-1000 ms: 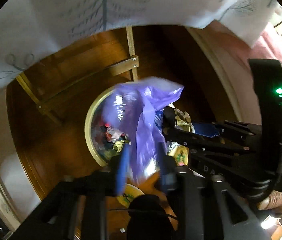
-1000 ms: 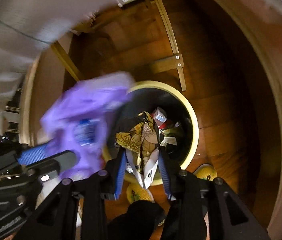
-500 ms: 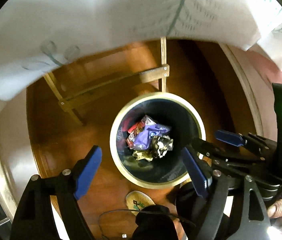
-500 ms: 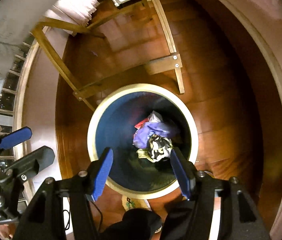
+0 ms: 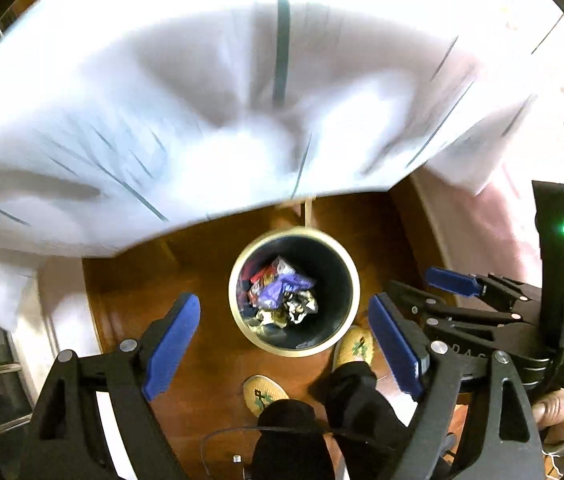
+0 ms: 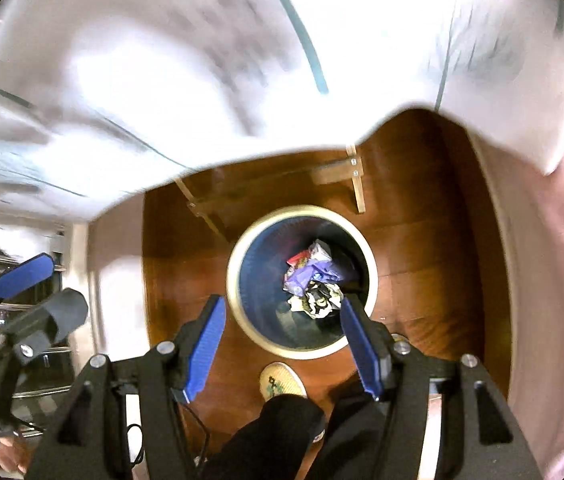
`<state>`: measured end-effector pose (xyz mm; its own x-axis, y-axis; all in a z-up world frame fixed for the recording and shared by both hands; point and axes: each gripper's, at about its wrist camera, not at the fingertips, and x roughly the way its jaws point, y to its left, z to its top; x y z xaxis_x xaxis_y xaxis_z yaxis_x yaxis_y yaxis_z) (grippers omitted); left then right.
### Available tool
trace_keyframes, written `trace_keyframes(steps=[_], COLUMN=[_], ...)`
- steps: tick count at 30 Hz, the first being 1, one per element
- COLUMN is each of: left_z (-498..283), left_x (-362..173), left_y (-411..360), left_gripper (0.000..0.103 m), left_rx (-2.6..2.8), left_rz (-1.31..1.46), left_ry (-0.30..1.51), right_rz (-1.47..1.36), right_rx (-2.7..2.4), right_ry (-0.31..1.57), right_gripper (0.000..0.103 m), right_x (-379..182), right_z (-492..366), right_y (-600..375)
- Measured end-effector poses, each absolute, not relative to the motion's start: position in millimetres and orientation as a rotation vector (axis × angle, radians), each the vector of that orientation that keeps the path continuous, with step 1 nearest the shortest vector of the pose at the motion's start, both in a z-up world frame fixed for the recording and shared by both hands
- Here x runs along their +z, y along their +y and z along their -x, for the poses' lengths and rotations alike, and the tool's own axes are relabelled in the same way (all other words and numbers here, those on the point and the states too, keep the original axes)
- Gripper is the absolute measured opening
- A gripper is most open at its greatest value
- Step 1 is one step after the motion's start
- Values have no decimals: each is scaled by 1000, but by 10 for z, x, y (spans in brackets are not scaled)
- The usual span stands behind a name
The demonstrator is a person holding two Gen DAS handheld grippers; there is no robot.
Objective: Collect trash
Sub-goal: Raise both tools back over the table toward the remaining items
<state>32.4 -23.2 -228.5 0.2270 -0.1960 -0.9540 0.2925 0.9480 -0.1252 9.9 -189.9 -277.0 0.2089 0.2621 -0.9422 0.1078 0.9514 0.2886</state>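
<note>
A round dark trash bin with a cream rim stands on the wooden floor below both grippers. Inside lie a purple wrapper, a crumpled patterned wrapper and red packaging. My left gripper is open and empty, high above the bin. My right gripper is open and empty above the bin; it also shows at the right of the left wrist view.
A white tablecloth hangs over the upper half of both views. Wooden table legs and a crossbar stand behind the bin. The person's slippered feet are beside the bin. A pink wall is at right.
Both grippers opened and dropped the purple and patterned wrappers into the bin, then rose away from it; the bin now looks smaller and the tablecloth fills more of the views.
</note>
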Motion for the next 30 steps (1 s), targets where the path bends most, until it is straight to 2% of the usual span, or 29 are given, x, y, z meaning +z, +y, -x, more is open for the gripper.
trace_keyframes(steps=[8,12,17,24,30], left_z=[-354,-427,-552,-813,-1222], left_x=[-940,-477,71,545,705], left_y=[-14,72,110,46,-100], left_gripper=[86,87,87,86,86], left_rx=[-364,-369,-381,-368,-352], left_rz=[-112,-108,-121,-157,-161], left_ry=[1130,1057,937,815,775], right_rz=[-283,-231,-169,-137,-119], right_rx=[144,148,120,76,82], right_ry=[1244,1159,1039,907,863], right_gripper=[60,60,60,60,60], right_x=[-1524,-914,-413,107,285], right_z=[-79,-129,-220,-491,-847], right_y=[-1759,-1687,-1662,-1745,-1860])
